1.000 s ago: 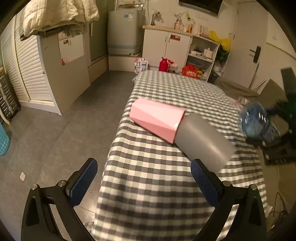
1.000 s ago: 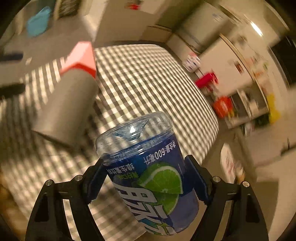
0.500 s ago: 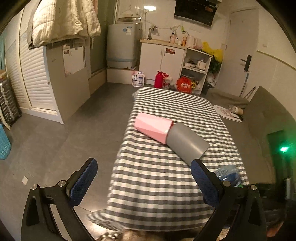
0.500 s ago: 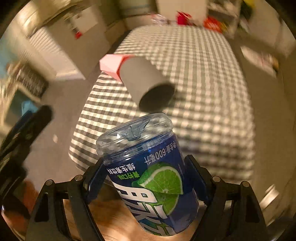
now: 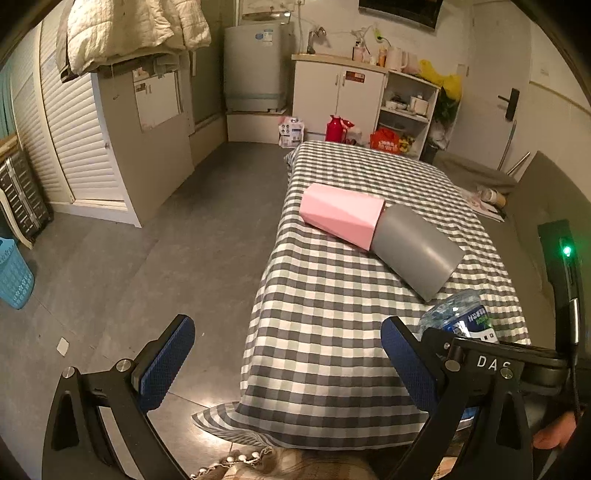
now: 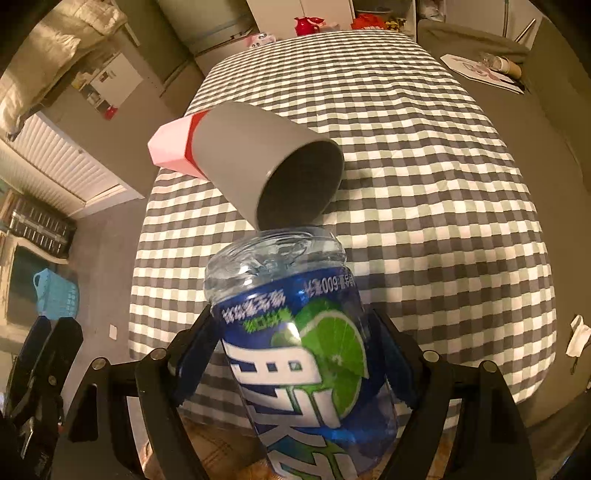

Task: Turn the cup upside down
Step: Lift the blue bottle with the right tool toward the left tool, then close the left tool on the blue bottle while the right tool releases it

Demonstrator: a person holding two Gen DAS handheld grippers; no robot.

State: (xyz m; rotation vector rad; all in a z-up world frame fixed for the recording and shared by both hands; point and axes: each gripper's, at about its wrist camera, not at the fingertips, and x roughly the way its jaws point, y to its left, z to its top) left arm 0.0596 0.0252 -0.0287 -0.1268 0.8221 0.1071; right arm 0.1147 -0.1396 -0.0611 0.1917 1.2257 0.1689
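Right wrist view shows us first the right gripper (image 6: 295, 365), whose two fingers pinch a clear plastic bottle (image 6: 299, 343) with a blue label and a green lime slice printed on it. The text on the label reads upside down, and the clear rounded end of the bottle points away from us, over the near part of the table. Just beyond this end lies the grey cup (image 6: 269, 166) on its side on the checked tablecloth (image 6: 424, 184), with its dark open mouth turned toward the camera. Behind the grey cup we see a pink cup (image 6: 171, 147), also lying on its side; the two are end to end, and we cannot tell if one is pushed inside the other. Farther away, at the end of the table, stands a red jug (image 6: 304, 25) on the floor.

From the left wrist view we see the left gripper (image 5: 288, 365) with jaws spread wide and nothing between the blue pads. It hangs before the near edge of the table, partly above the grey floor (image 5: 147, 240). To its right, the bottle appears low beside the right finger. Both cups lie across the middle of the tablecloth. Beyond the table are a white cabinet (image 5: 340, 99) and a washing machine (image 5: 255, 66) against the far wall.
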